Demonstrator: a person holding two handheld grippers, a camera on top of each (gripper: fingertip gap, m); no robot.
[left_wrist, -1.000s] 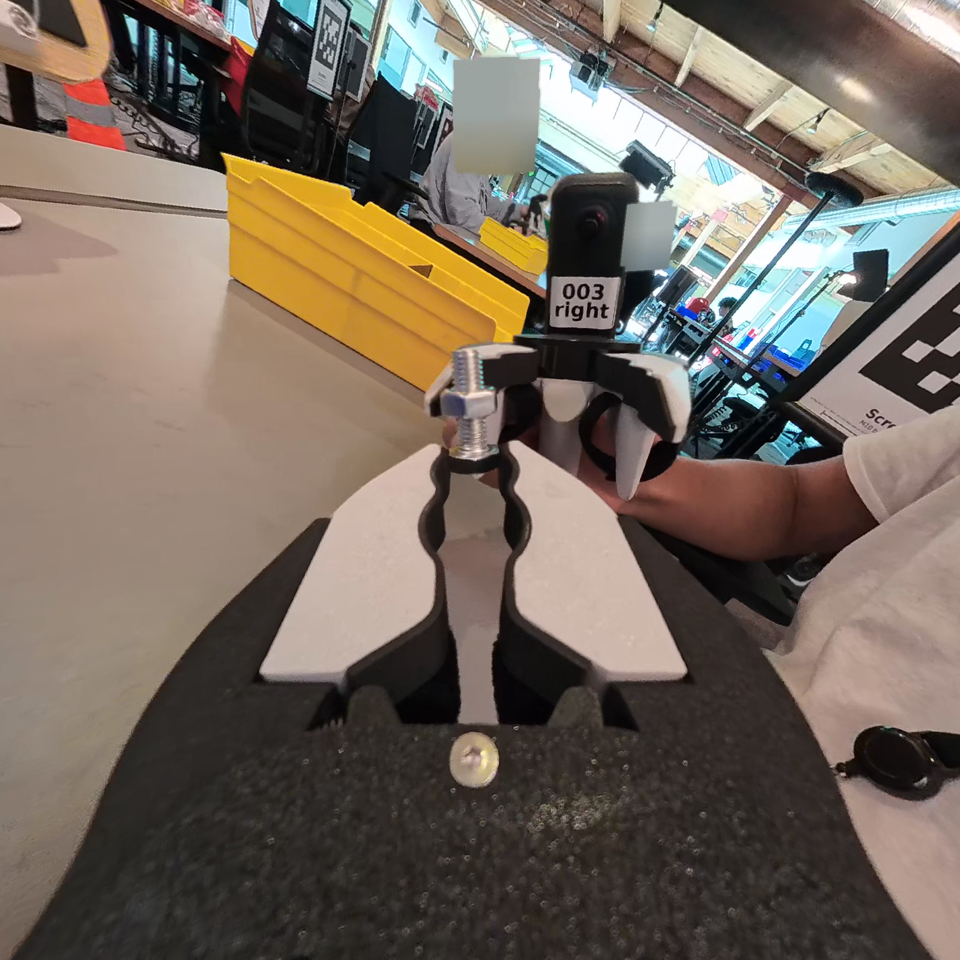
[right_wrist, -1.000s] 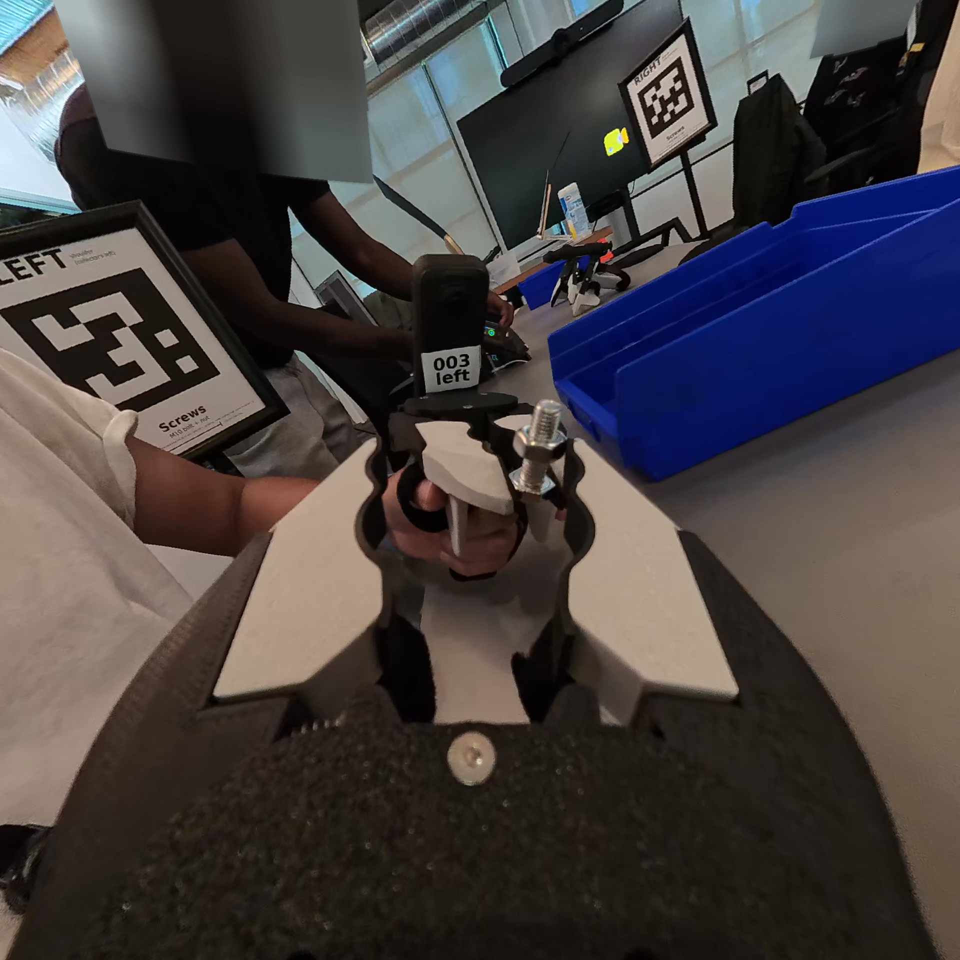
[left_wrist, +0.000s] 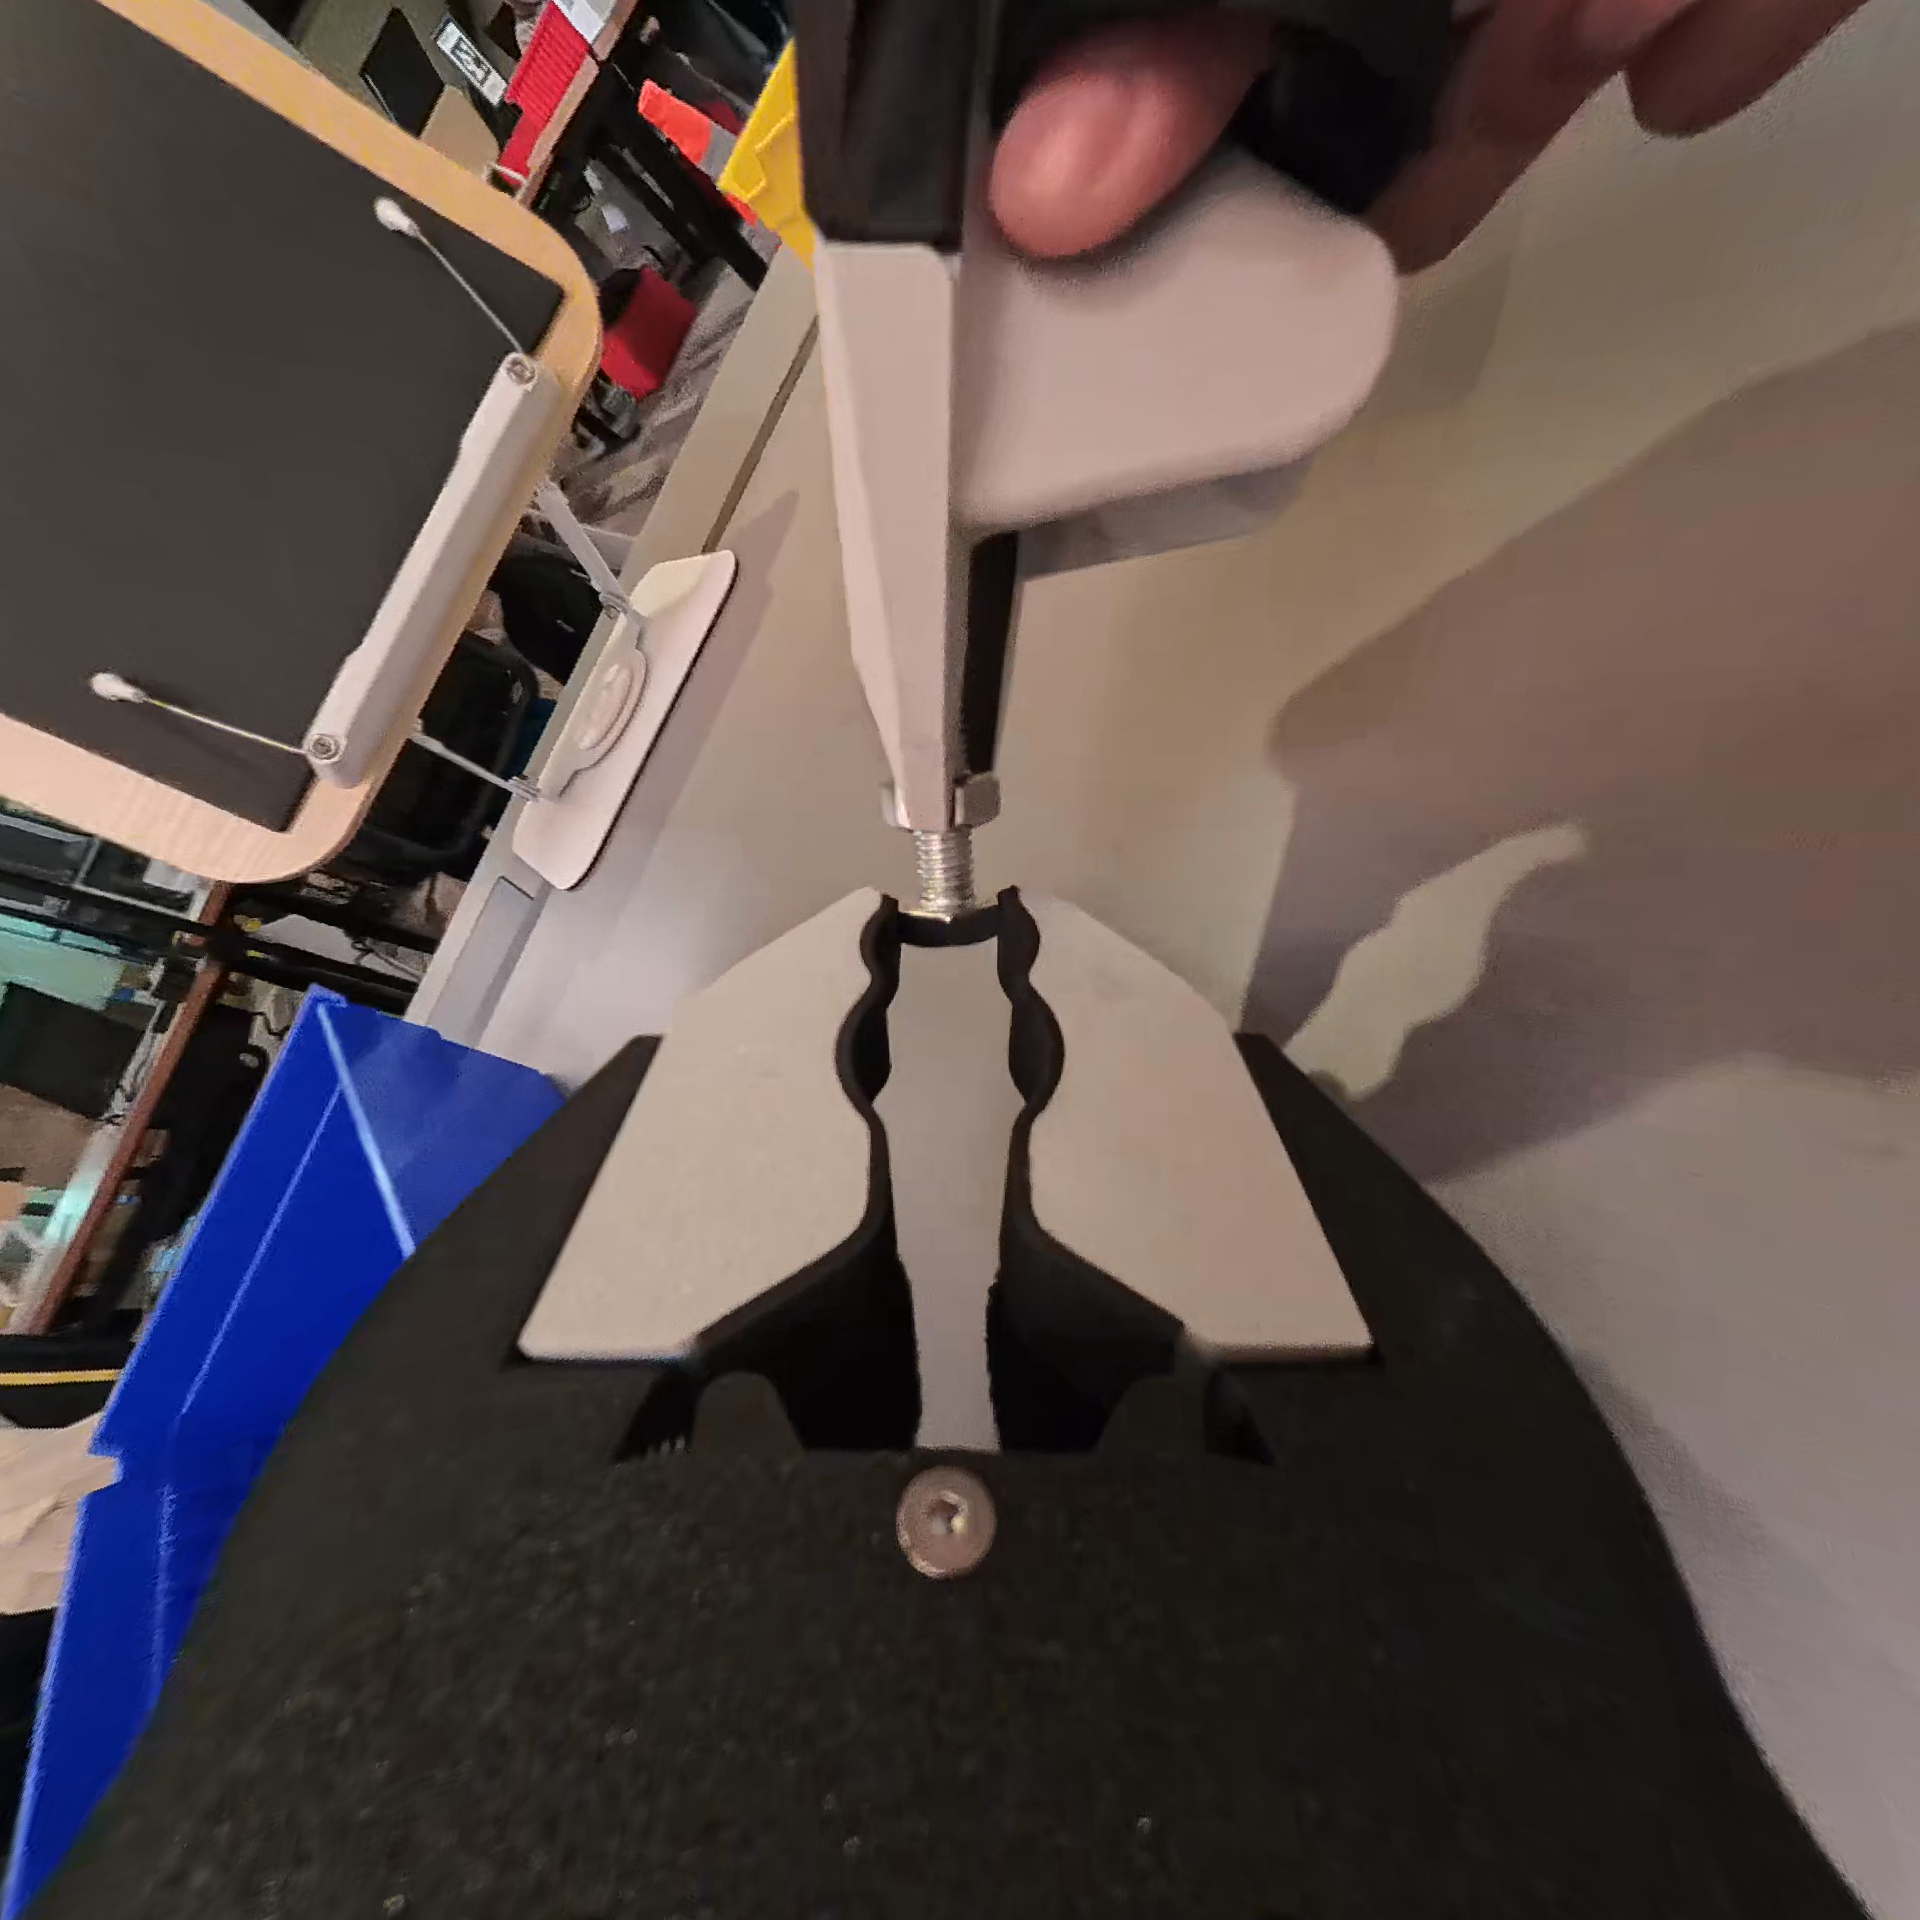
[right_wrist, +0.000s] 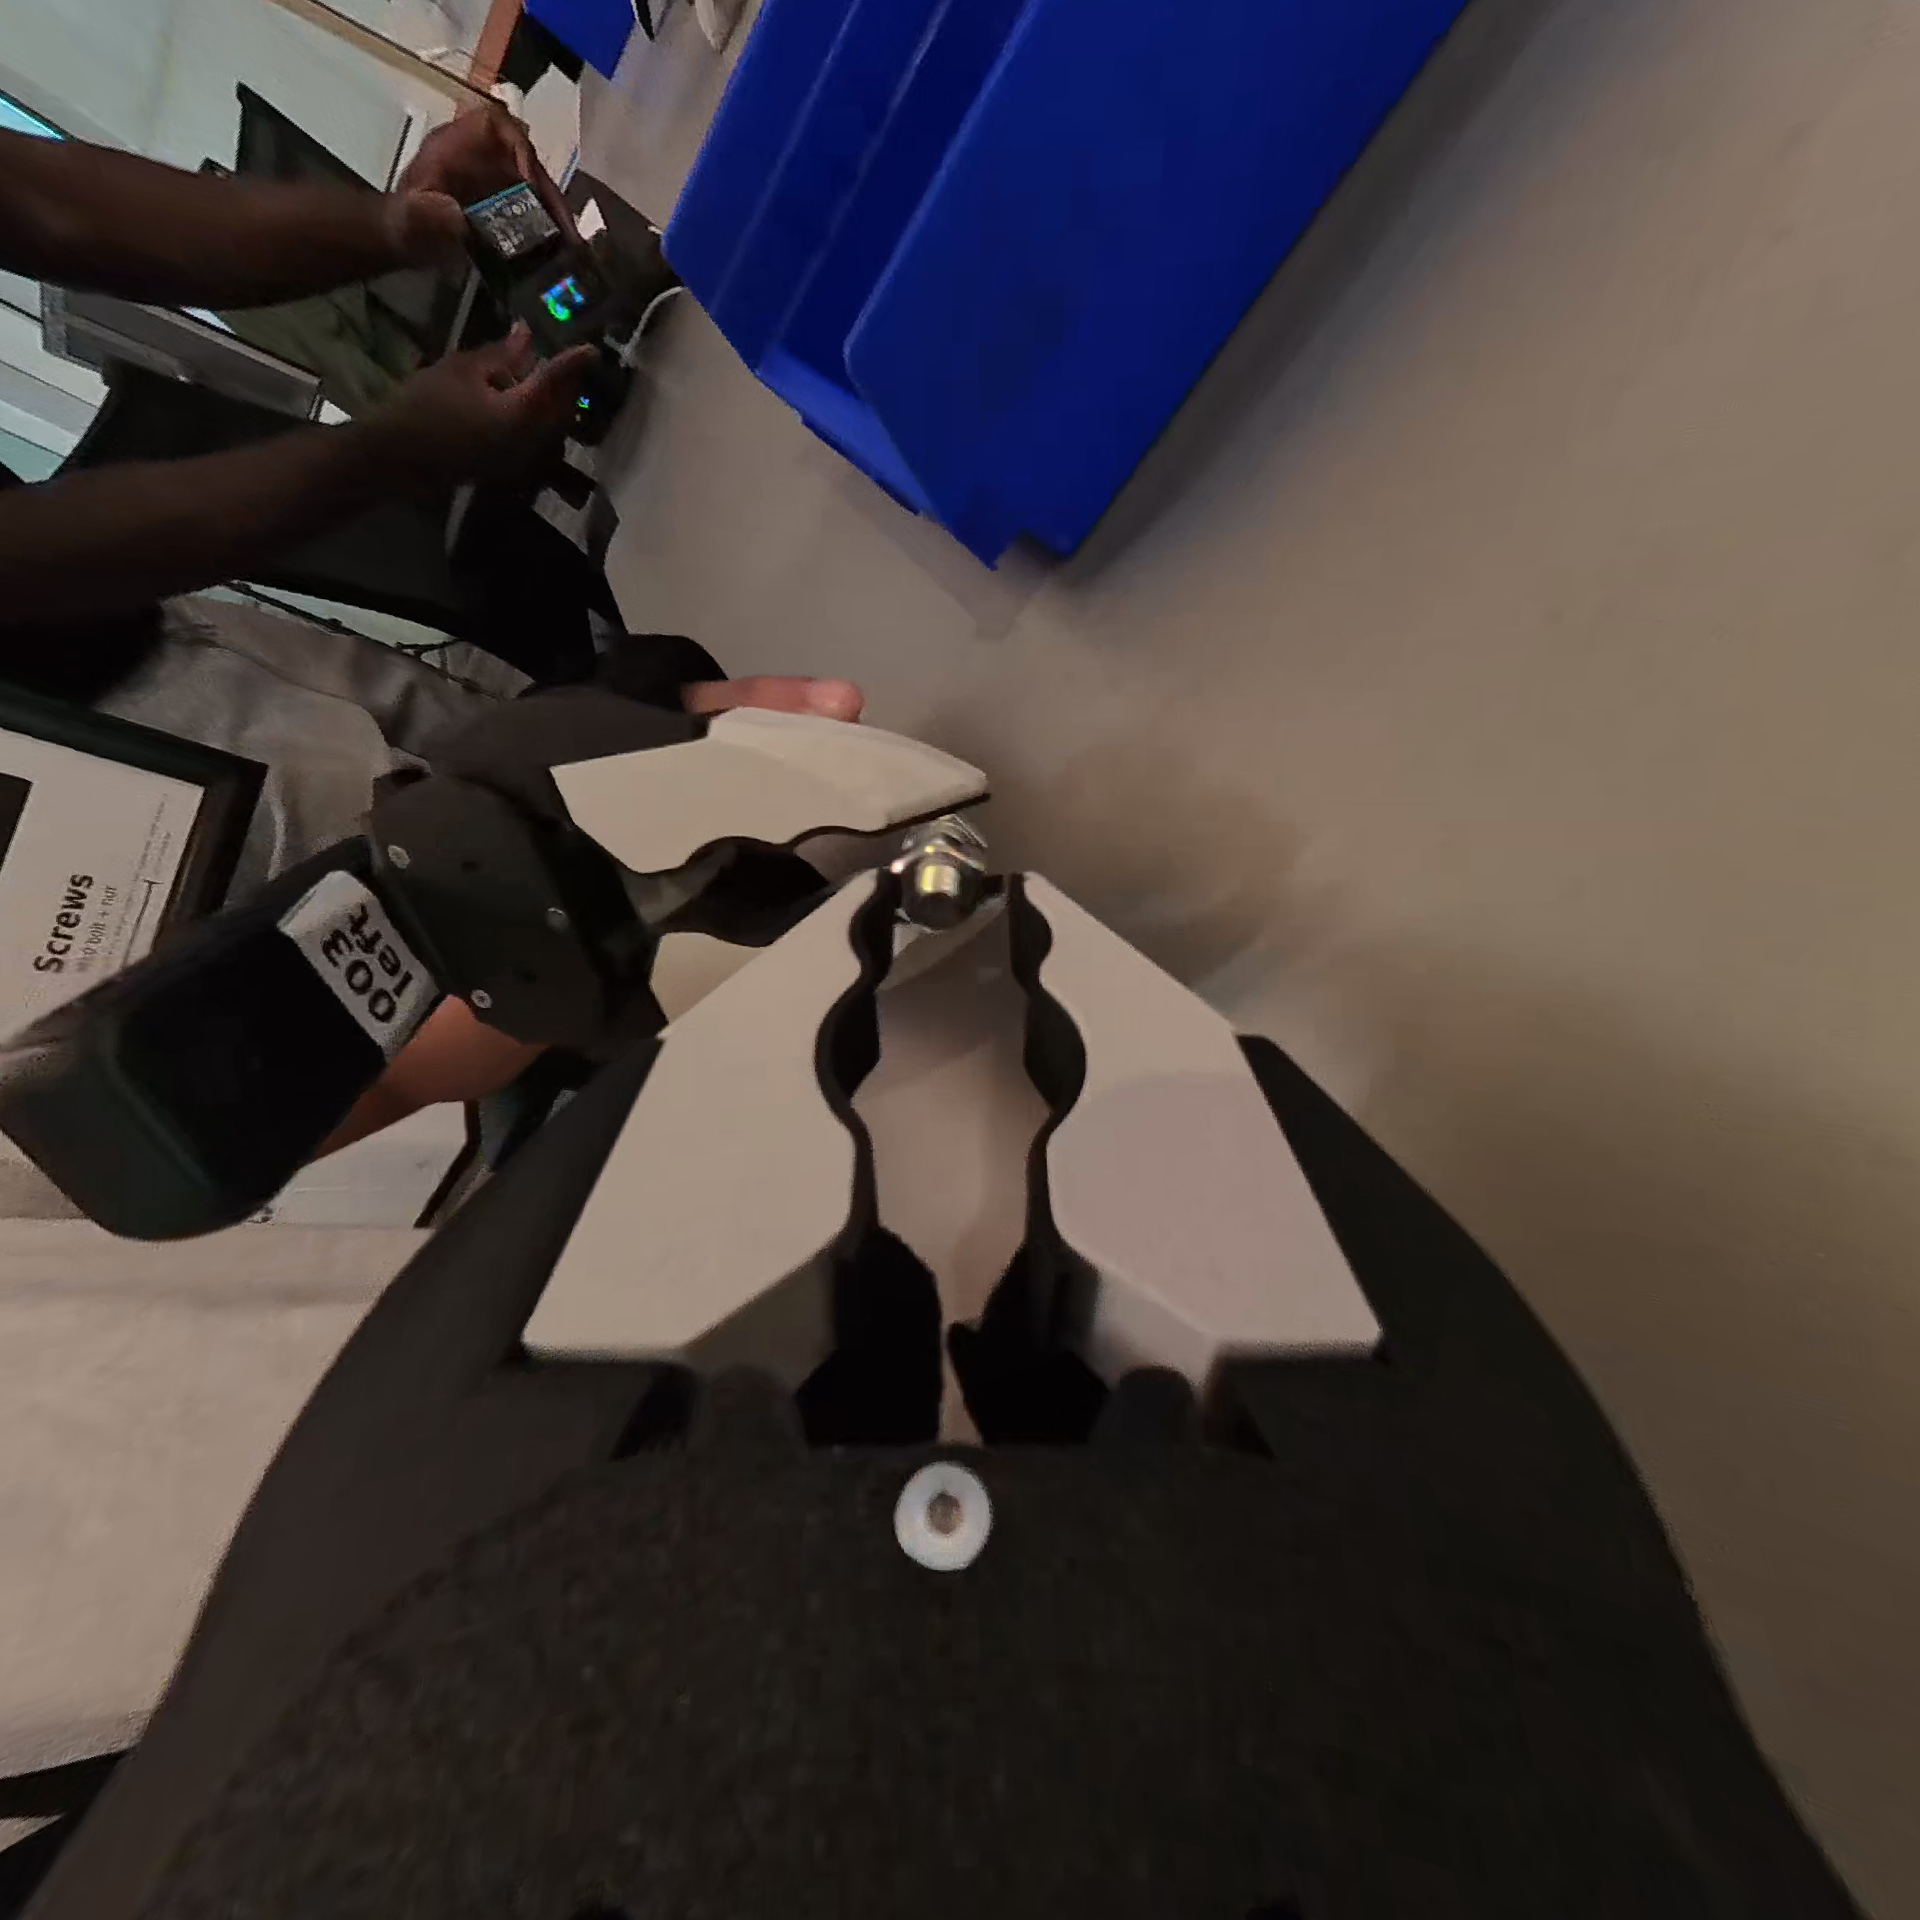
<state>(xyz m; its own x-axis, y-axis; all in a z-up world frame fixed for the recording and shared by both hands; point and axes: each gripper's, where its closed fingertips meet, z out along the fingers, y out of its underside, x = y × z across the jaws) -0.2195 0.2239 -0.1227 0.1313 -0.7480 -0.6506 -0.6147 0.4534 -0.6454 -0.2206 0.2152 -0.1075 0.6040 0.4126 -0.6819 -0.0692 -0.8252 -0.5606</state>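
Note:
My left gripper (left_wrist: 943, 916) is shut on the head end of a silver bolt (left_wrist: 940, 862), whose thread points away from me. My right gripper (right_wrist: 940, 896) is shut on the hex nut (left_wrist: 979, 796) on that thread. In the left wrist view its white fingers (left_wrist: 899, 582) come down from above, with a hand behind them. In the right wrist view I look at the bolt's tip (right_wrist: 933, 883) end-on, and the left gripper's finger (right_wrist: 769, 779) reaches in from the left. Both are held above the grey table (right_wrist: 1558, 727).
A blue bin (right_wrist: 1039, 260) stands on the table beyond the grippers and also shows in the left wrist view (left_wrist: 260, 1299). A wood-edged black board (left_wrist: 260, 416) stands at left, a yellow bin (left_wrist: 769, 156) behind it. Another person's hands (right_wrist: 488, 384) hold a small device. Both grippers' tips are close together, under 4 cm apart.
The right gripper has closed from wide open onto the nut. Both grippers have rolled and tilted, so the bolt now lies along the left gripper's line instead of standing upright.

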